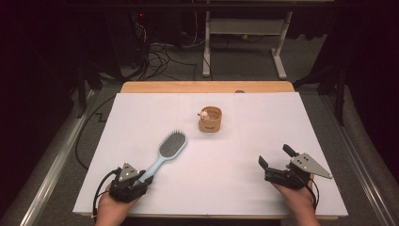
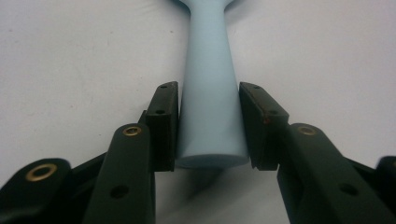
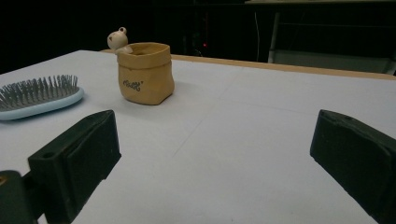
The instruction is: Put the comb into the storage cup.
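Brush point(image 1: 165, 153) lies flat on the white table point(image 1: 263, 132), its handle end between the left gripper's point(image 2: 208, 126) jaws, which look a hair off it, nothing lifted yet; the right gripper point(image 1: 274, 157) waits spread, empty, near the pot point(image 1: 210, 119).

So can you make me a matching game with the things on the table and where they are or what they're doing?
Things:
1. hairbrush
2. tan pot
3. left hand-held gripper
4. right hand-held gripper

States:
A. jaws wide apart over bare table
B. stands upright near the table's middle
C. jaws either side of a light blue handle
D. lies flat, bristles up

Pairs: 1-D, 2-B, 3-C, 4-A
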